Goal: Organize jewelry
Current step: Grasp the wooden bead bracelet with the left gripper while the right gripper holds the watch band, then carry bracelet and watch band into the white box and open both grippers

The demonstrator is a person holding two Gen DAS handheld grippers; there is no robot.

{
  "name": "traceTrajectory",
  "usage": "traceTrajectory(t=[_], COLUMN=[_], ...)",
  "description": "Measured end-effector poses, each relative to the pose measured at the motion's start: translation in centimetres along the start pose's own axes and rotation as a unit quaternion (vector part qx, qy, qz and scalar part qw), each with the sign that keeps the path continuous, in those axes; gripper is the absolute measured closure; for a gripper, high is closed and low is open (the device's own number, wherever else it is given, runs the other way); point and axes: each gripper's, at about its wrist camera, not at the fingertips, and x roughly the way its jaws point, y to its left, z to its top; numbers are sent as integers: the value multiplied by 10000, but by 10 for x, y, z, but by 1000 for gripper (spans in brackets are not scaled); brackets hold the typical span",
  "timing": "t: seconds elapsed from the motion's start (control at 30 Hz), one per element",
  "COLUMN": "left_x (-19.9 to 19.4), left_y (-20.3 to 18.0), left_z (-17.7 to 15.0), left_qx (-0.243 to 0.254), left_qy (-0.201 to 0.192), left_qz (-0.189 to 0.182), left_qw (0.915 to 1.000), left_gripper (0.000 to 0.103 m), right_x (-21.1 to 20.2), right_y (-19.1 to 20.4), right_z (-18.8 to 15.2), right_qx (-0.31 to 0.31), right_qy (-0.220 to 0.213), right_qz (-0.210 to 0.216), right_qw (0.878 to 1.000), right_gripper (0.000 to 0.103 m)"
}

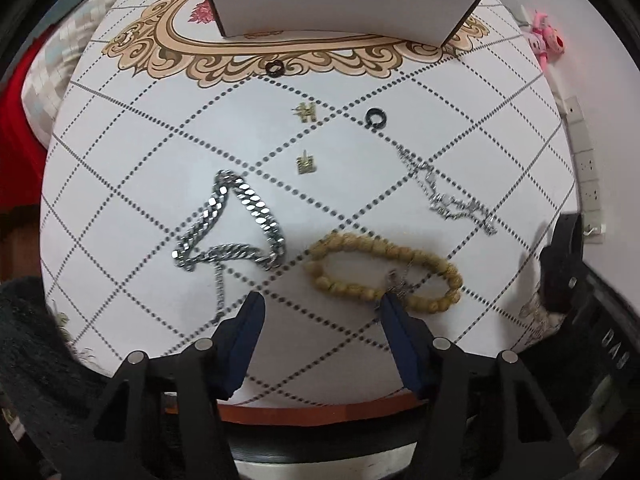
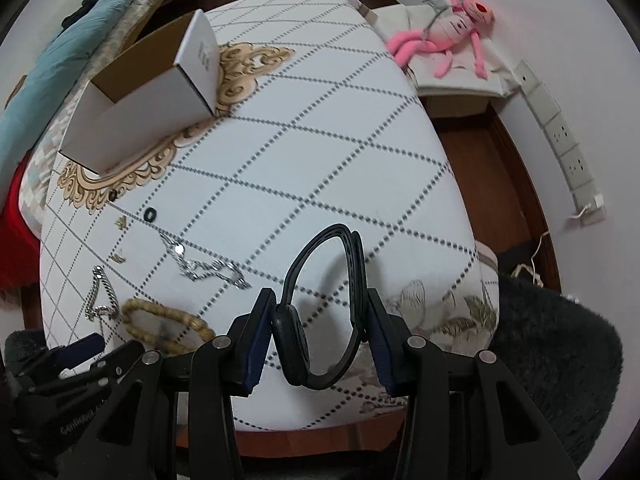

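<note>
On the white patterned tabletop (image 1: 160, 128) lie a chunky silver chain (image 1: 236, 224), a wooden bead bracelet (image 1: 384, 268), a thin silver necklace (image 1: 444, 192), two small gold earrings (image 1: 306, 164), and two black rings (image 1: 375, 117). An open white box (image 1: 340, 4) stands at the far side. My left gripper (image 1: 320, 312) is open and empty, just in front of the chain and bracelet. My right gripper (image 2: 320, 312) is shut on a black looped band (image 2: 320, 280) held above the table's near right part; it also shows in the left wrist view (image 1: 560, 256).
A pink plush toy (image 2: 452, 32) lies on a side stand past the table's right. Wall sockets (image 2: 560, 140) run along the right wall. A bed with a teal blanket (image 2: 60, 40) is behind the box. A dark fluffy rug (image 2: 560, 360) lies at the near right.
</note>
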Motion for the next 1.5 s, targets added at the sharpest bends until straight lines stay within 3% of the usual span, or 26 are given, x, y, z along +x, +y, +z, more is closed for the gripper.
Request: traceTrajectory(t=[0.1,0.17,0.27,0.3,0.5,0.7,0.97,1.2,1.4,1.5], left_x=[5,7,8,8,2,-39,-76,-126,-144,-141], left_y=[-4,-8,-17,-20,-29,-27,-24,-15,4,17], left_z=[5,7,11,11,16,9,18,65,126,162], left_qx=[-79,-77,91,187,325,536,837,905,677,517], left_qy=[6,-30,-129,-191,-340,-669,-1329,-2055,-2236,-2131], left_qz=[23,65,334,406,319,134,54,-18,-104,-257], left_qw=[10000,9999,9993,9988,9984,9962,9876,9745,9723,9753], left_gripper=[51,62,80,97,97,97,97,97,97,97], right_x=[1,1,0,-1,-7,-26,-49,-72,-85,-83], right_y=[-4,-7,-9,-10,-11,-7,6,34,68,86], right_z=[-4,-5,-3,-3,-2,-1,14,55,109,141], right_qx=[46,74,106,122,179,129,59,-125,-400,-538], right_qy=[-24,-32,-50,-66,-140,-294,-458,-664,-891,-928], right_qz=[-21,-18,-10,-8,16,148,439,845,1018,1039], right_qw=[10000,10000,9999,9999,9997,9994,9980,9941,9900,9888], right_gripper=[57,57,57,57,58,58,58,58,58,58])
